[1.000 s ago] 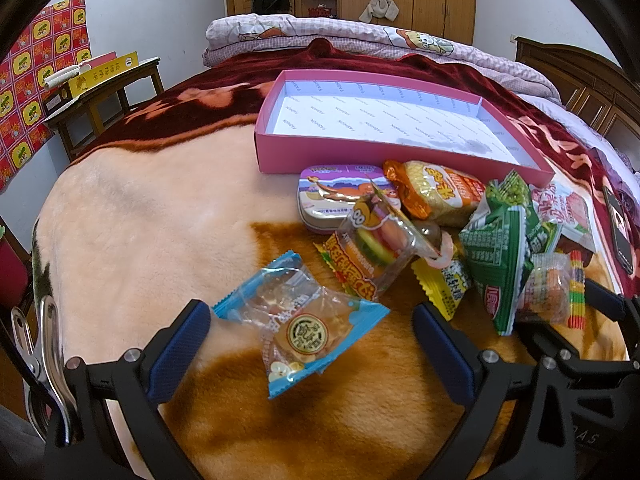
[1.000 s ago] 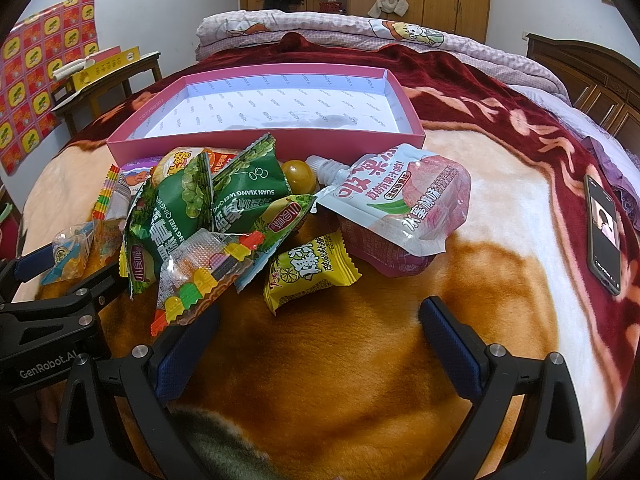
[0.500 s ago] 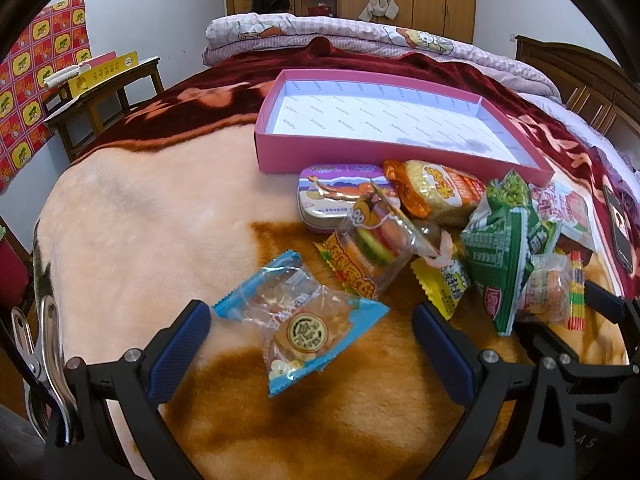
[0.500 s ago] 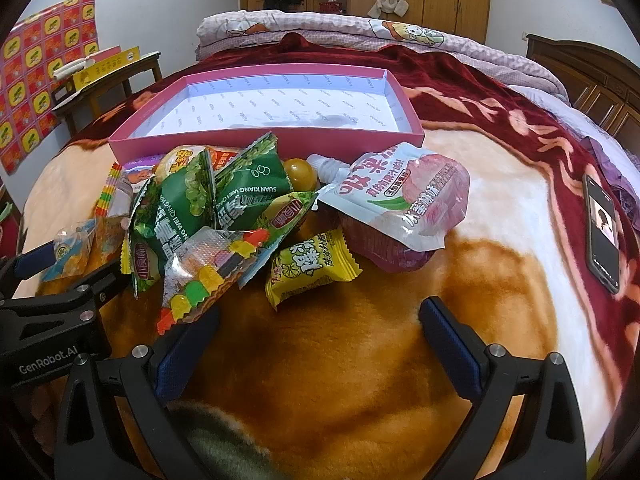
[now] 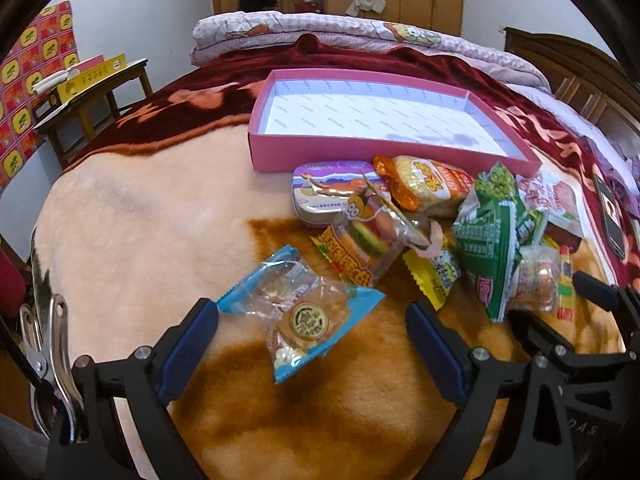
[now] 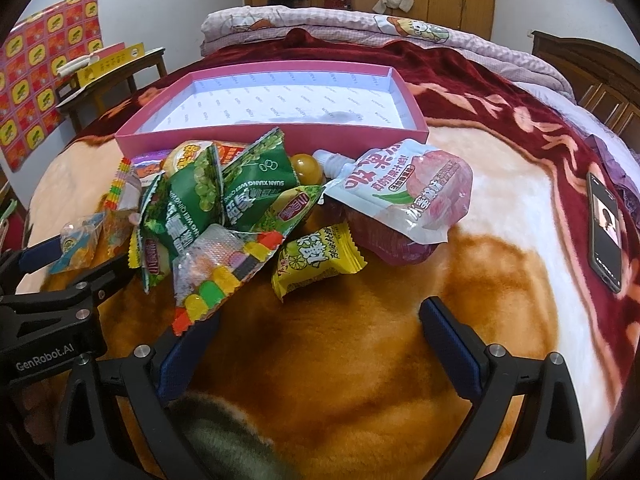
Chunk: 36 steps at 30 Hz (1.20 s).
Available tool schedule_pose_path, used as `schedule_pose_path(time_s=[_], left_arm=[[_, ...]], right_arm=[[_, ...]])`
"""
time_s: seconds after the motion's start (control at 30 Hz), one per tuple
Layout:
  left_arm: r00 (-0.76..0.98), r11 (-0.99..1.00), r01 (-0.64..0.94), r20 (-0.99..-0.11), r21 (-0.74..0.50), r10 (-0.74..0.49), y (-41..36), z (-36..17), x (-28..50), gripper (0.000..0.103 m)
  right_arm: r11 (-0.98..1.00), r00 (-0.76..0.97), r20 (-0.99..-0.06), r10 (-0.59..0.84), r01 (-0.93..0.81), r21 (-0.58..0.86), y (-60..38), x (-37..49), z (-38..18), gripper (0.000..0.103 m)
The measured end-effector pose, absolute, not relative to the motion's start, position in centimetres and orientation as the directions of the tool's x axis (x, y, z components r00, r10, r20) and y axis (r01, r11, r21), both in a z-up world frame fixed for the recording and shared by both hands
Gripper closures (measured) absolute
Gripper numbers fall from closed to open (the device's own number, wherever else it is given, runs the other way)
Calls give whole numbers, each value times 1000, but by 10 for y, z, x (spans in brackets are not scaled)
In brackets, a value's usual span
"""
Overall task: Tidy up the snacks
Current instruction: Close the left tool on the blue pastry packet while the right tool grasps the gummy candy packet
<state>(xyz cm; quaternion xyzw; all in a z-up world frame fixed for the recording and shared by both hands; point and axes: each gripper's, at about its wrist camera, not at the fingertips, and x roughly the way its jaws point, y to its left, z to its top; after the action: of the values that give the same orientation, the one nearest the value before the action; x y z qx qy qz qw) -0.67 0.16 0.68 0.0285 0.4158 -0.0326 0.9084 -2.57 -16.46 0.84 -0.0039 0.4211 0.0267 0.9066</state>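
A clear snack packet with blue edges [image 5: 280,280] lies on the orange blanket between the fingers of my left gripper [image 5: 310,312]. Its jaws are closing, and the pads stand apart from the packet. Behind it is a heap of snacks: a tin [image 5: 324,192], a burger gummy pack [image 5: 368,240] and green packs [image 5: 492,240]. Beyond the heap sits an empty pink box [image 5: 360,156]. My right gripper [image 6: 320,316] is open over bare blanket, in front of a yellow candy [image 6: 316,260], a coloured gummy strip [image 6: 224,272] and a pink drink pouch [image 6: 408,192].
A phone [image 6: 606,228] lies on the blanket at the right. A small wooden table [image 5: 100,92] with yellow boxes stands left of the bed. Folded quilts [image 5: 360,36] are piled at the bed's far end, with wooden wardrobes behind.
The left gripper's fingers have come slightly inward on either side of the blue-edged packet. Both hands and all the snacks have kept their places.
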Motion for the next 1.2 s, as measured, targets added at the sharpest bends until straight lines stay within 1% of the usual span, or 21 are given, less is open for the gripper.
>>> schedule_pose_path(time_s=[0.17,0.37,0.53,0.6,0.77,0.8,0.97,1.03,1.2], left_arm=[[640,993,114,-766,13,-64,6,11,-12,11],[616,982,189,-778,-2,-120,8,19,-18,14],[616,976,218,-771,-29,-161,16,31,-25,15],[621,975,220,-765,-38,-170,21,36,-27,15],[647,979,203,-746,-29,-156,37,46,-34,15],[651,981,191,-744,-28,-149,41,48,-34,15],[644,984,174,-750,-46,-149,52,47,-32,17],[632,982,180,-758,-60,-162,51,44,-31,19],[613,973,221,-768,-61,-187,39,36,-28,20]], right_arm=[[996,640,-764,85,-84,40,-167,-30,11,2],[990,624,-772,118,-137,41,-167,-36,14,5],[978,597,-782,179,-196,74,-165,-43,21,13],[974,600,-775,200,-210,88,-163,-47,27,13],[964,622,-751,222,-256,73,-154,-56,40,15],[963,623,-749,225,-261,72,-154,-56,40,18],[960,607,-756,243,-264,96,-155,-53,36,23],[960,600,-763,241,-262,97,-156,-52,33,28],[956,584,-772,251,-272,105,-155,-49,26,31]])
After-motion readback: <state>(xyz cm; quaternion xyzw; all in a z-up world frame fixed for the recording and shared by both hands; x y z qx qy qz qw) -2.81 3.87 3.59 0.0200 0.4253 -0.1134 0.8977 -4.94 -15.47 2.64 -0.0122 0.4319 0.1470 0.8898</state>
